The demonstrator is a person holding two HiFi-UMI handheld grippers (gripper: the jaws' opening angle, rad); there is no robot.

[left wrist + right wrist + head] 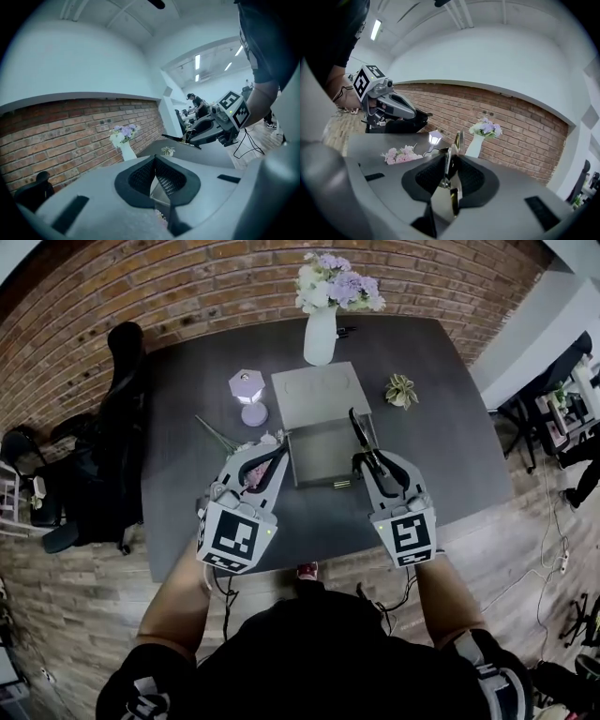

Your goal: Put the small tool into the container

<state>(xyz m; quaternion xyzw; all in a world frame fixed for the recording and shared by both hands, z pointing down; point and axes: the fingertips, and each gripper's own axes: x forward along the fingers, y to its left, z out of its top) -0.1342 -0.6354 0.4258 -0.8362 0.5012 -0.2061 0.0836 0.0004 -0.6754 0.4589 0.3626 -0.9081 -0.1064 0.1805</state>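
1. The right claw (364, 461) has its jaws pressed together on the small tool (457, 140), a thin metal piece with a yellowish part. The tool stands upright between the pads, and its tip pokes out past them.
2. In the head view the tool's dark end lies over the right edge of the grey container (319, 395). The container's front section is open toward the person.
3. The left gripper view shows the tool held in the air above the dark tabletop (450, 446) — not touching it.
4. The left claw (278, 452) is closed, its pads meeting at the tips with nothing between them. It sits by the container's left front corner, just over a bunch of pink flowers (255, 470).
5. Behind the container stands a white vase (320, 336) of pale purple blooms.
6. A small lamp (248, 395) stands to the container's left, and a little plant (401, 390) to its right — both apart from it.
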